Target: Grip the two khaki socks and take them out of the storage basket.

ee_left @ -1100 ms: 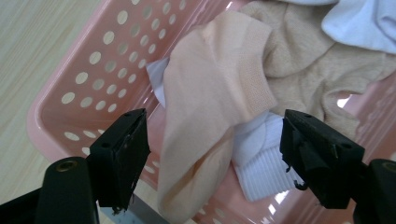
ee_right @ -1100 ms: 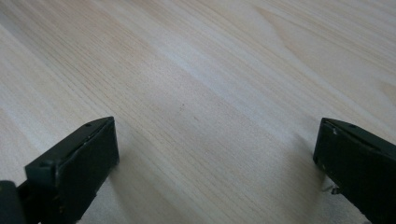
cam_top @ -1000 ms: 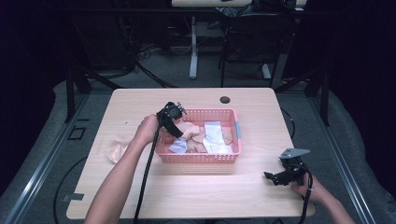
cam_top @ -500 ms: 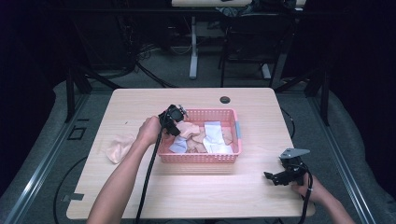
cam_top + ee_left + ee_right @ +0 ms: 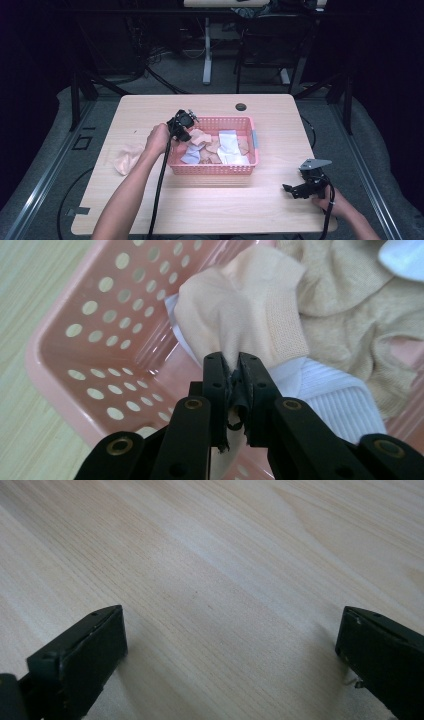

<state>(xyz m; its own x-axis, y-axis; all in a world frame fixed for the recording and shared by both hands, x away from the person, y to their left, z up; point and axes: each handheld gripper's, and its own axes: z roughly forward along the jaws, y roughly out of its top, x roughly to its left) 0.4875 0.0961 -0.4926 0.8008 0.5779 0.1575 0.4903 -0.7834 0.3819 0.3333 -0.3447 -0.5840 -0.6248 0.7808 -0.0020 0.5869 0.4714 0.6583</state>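
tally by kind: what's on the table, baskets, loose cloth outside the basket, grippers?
Pink perforated plastic basket: 1
Peach cloth piece lying on the table outside the basket: 1
Black hand-held gripper: 2, left and right
Total: 4

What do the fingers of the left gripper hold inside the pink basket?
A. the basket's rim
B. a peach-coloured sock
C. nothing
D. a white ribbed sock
B: in the left gripper view the left gripper pinches the peach-coloured sock between its fingers, above the pink basket.
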